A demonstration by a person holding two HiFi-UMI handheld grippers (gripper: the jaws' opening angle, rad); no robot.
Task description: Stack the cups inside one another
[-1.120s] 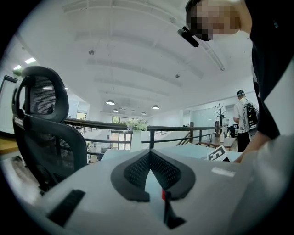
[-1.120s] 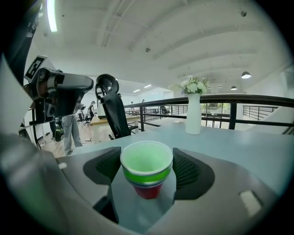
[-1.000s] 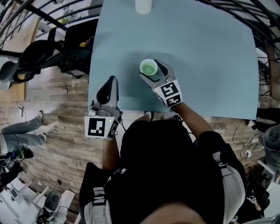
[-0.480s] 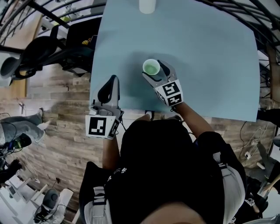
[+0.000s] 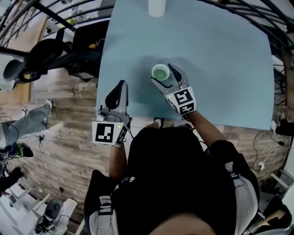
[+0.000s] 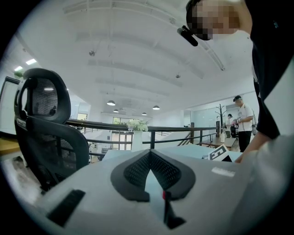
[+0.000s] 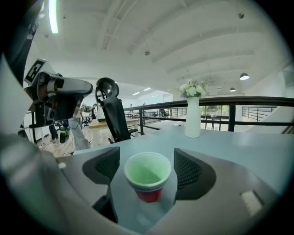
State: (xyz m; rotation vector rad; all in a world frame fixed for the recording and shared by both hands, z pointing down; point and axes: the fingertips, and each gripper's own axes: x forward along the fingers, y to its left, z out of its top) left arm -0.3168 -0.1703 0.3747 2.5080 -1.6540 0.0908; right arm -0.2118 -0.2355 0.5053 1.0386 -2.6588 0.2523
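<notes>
A stack of nested cups [image 5: 161, 72] stands upright on the light blue table [image 5: 220, 59], green on the inside and red at the bottom. In the right gripper view the cup stack [image 7: 148, 176] sits between the two dark pads [image 7: 187, 169] with a gap on each side. My right gripper [image 5: 162, 76] is open around it, and the right gripper [image 7: 147, 166] holds nothing. My left gripper [image 5: 117, 88] rests at the table's near left edge. Seen in its own view, the left gripper [image 6: 149, 155] has its jaws together and nothing between them.
A white vase [image 5: 156, 7] stands at the table's far edge; in the right gripper view the vase [image 7: 192, 117] carries white flowers. A black office chair [image 5: 43, 55] stands left of the table. Railings run behind, and wooden floor lies to the left.
The head view has drifted slightly. The cup stack and both grippers keep their places relative to the table.
</notes>
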